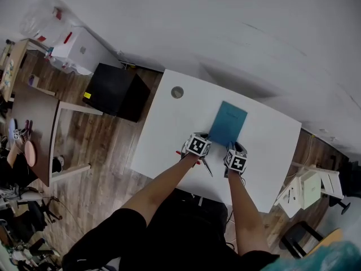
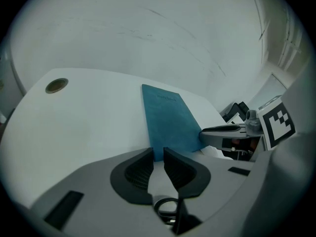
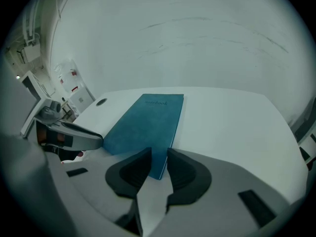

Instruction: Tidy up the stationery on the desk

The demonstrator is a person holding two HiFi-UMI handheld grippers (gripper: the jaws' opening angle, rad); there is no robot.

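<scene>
A teal notebook point(image 1: 228, 122) lies flat on the white desk point(image 1: 169, 134), its near edge toward me. My left gripper point(image 1: 207, 140) sits at its near left corner point(image 2: 168, 122). The jaws stand a narrow gap apart with nothing pinched point(image 2: 158, 154). My right gripper point(image 1: 234, 147) is at the near right corner point(image 3: 145, 120), also open, with bare desk showing in the gap point(image 3: 159, 154). Dark scissors point(image 1: 206, 167) lie between my hands. One handle loop point(image 2: 168, 209) shows under the left gripper. I cannot tell whether it touches the gripper.
A round cable hole point(image 1: 177, 92) is set in the desk's far left corner. Left of the desk a black box point(image 1: 115, 91) stands on the floor, beside a brown table point(image 1: 34, 123). White folded furniture point(image 1: 302, 191) stands at the right. A wall runs behind the desk.
</scene>
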